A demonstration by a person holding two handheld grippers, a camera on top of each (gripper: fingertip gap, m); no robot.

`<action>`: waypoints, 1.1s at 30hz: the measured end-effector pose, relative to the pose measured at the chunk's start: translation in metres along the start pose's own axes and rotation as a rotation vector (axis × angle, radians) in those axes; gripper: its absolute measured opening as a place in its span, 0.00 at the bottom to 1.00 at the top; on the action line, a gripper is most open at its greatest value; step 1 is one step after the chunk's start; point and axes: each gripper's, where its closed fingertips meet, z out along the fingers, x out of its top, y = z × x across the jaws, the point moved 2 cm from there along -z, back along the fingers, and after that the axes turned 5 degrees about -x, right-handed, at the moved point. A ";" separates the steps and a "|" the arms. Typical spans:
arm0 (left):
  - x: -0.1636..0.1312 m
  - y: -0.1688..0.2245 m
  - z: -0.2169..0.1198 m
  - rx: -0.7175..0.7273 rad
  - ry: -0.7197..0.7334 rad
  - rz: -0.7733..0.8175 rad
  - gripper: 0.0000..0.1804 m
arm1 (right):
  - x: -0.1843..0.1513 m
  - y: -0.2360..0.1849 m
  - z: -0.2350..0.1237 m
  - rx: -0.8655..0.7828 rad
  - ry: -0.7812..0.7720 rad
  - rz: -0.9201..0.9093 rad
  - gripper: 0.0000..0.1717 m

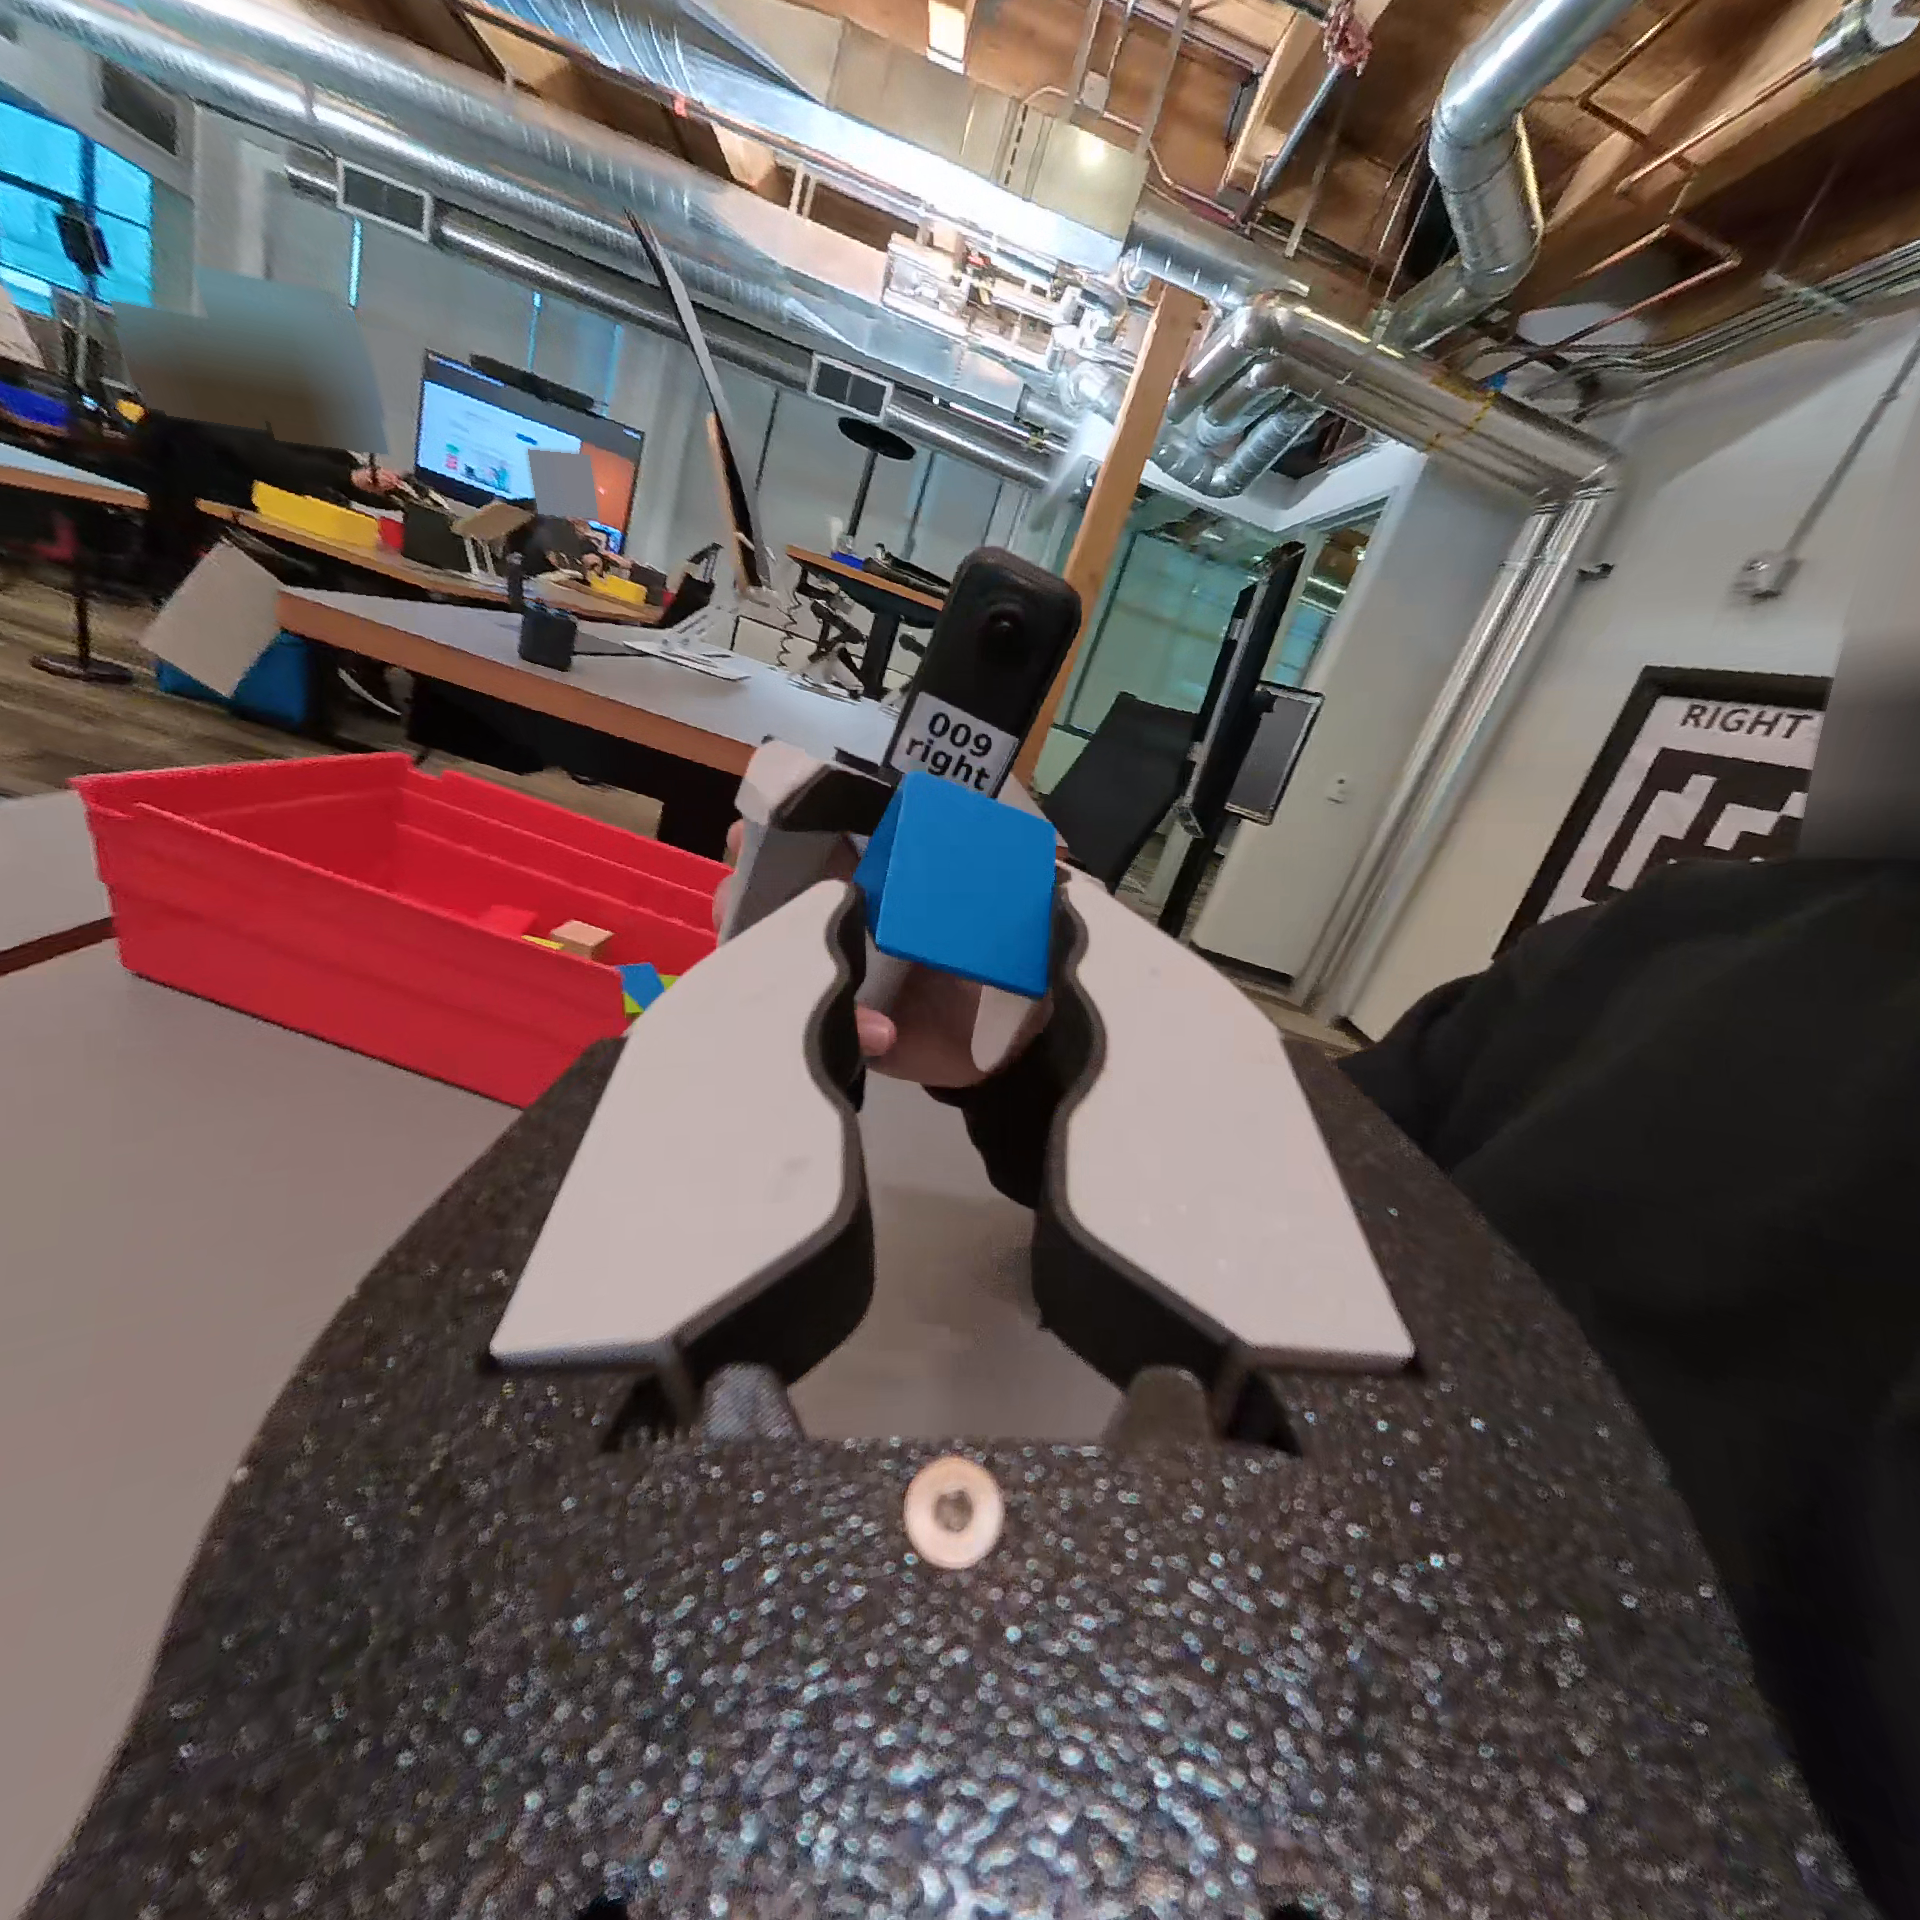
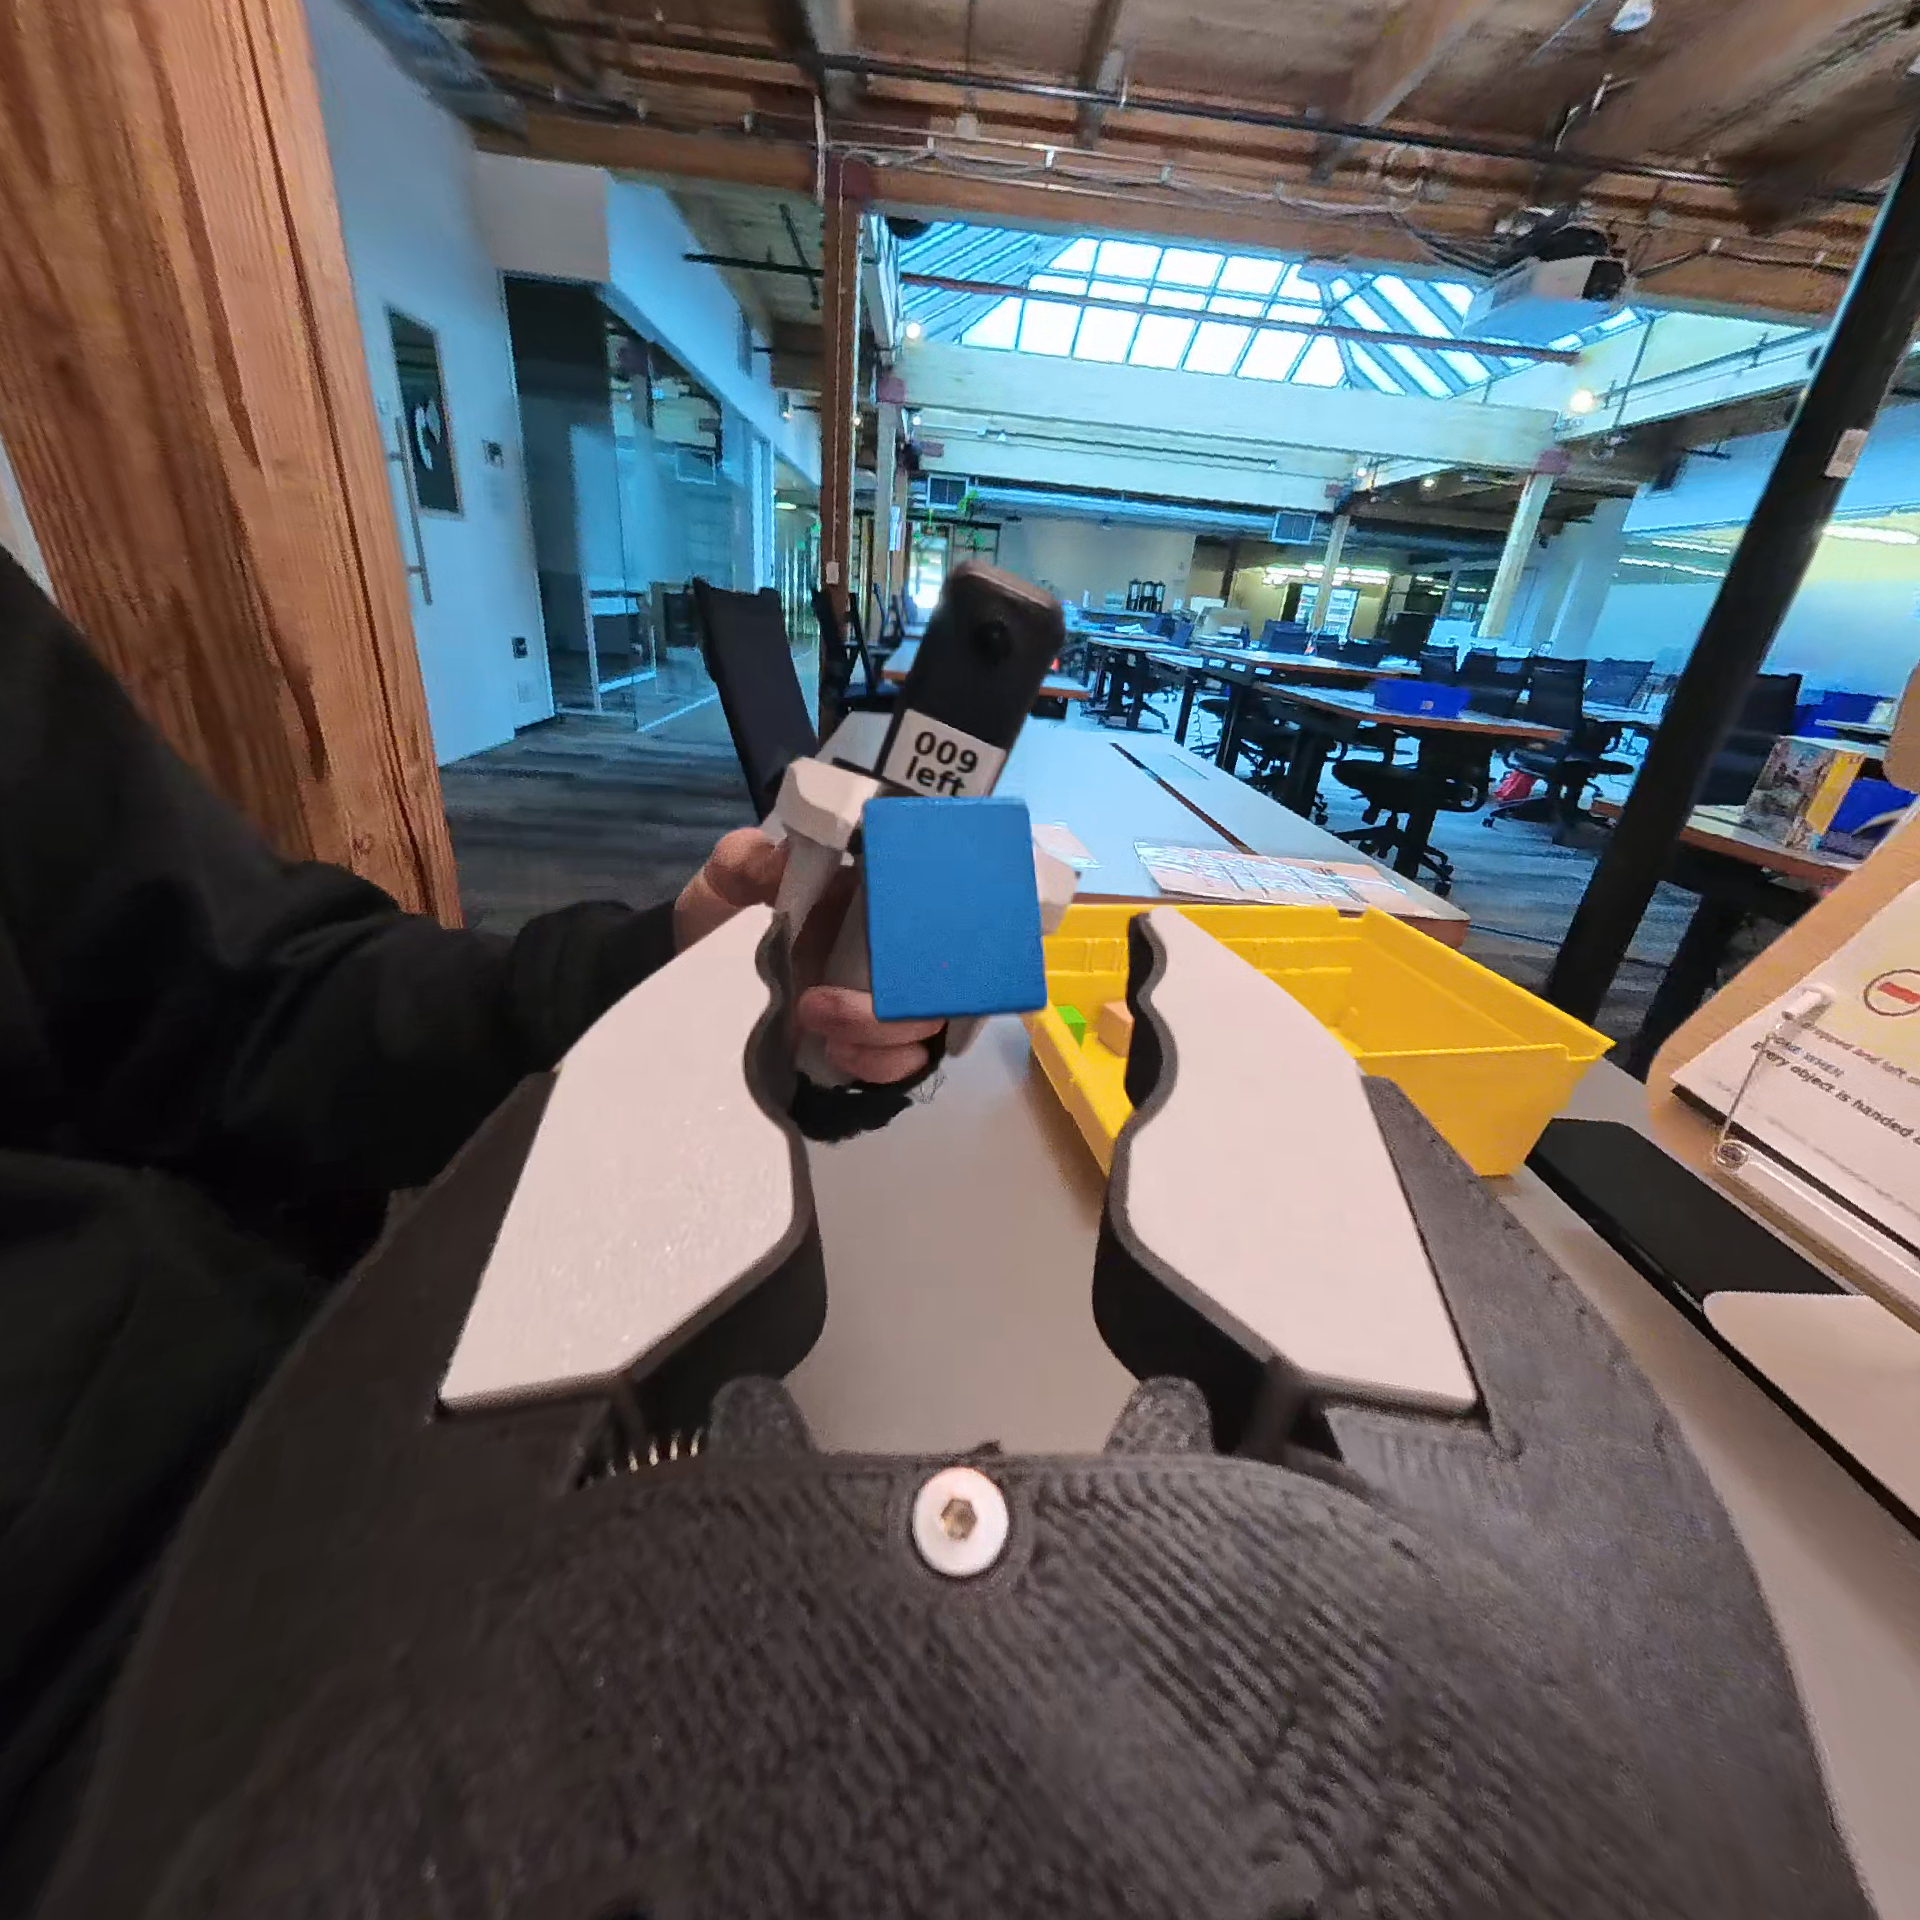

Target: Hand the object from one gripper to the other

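Left wrist view showed the left gripper [image 1: 961, 940] with its 2 fingers [image 1: 748, 1039] clamped on a blue block [image 1: 961, 894], the wavy dark pads pressing the block's 2 sides. Behind the block, the right gripper [image 2: 951, 971] faced it head-on, and its own view showed its fingers [image 2: 665, 1132] spread wide: one pad stood beside the block's left edge, the other well off to the block's right, neither touching. The block was held up in the air above the grey surface [image 1: 208, 1195]; a red bin [image 1: 343, 894] sat to the block's left in the left view, and a yellow bin [image 2: 1351, 1018] lay just behind and right of the block in the right view.

By my judgement the handover was at the approach step: giver holding, receiver open and not yet around the block. The next move called for the right gripper to advance until both pads flanked the block's free faces, then close firmly before the left fingers let go.
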 end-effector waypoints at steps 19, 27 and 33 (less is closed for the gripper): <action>-0.003 -0.046 -0.036 0.434 -0.128 0.245 0.27 | -0.028 0.131 -0.136 -0.821 -0.311 -0.016 0.20; -0.004 -0.064 -0.062 0.508 -0.237 0.256 0.28 | -0.095 0.184 -0.267 -1.249 -0.523 0.161 0.20; 0.003 -0.080 -0.094 0.632 -0.291 0.300 0.28 | -0.121 0.203 -0.271 -1.301 -0.771 0.090 0.20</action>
